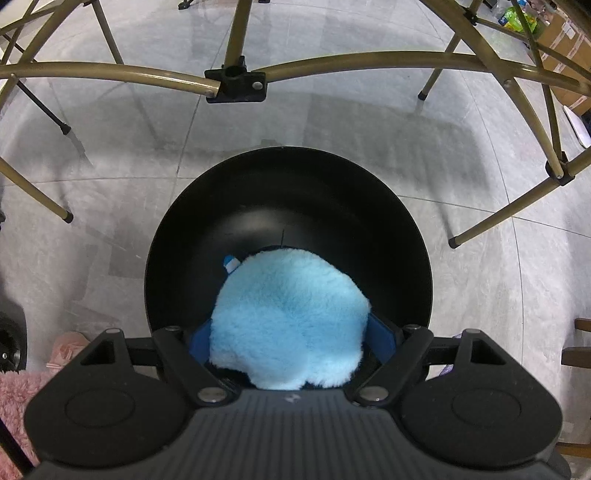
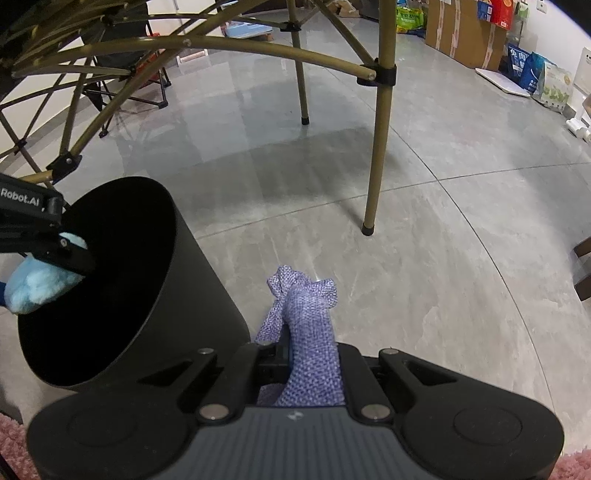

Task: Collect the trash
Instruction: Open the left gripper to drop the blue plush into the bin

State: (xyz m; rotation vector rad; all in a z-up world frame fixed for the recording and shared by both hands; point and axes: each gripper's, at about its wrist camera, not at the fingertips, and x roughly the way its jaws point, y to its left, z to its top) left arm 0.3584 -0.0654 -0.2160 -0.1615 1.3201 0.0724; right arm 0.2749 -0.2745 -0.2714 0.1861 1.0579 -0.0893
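A fluffy light-blue plush sits between the blue pads of my left gripper, which is shut on it over the mouth of a round black bin. The right wrist view shows the same plush held at the near rim of the bin. My right gripper is shut on a crumpled purple woven cloth, to the right of the bin and above the grey floor. The cloth hides its fingertips.
Gold metal chair legs and a curved frame stand beyond the bin. Cardboard boxes and bags line the far wall. A pink fluffy rug lies at the near left.
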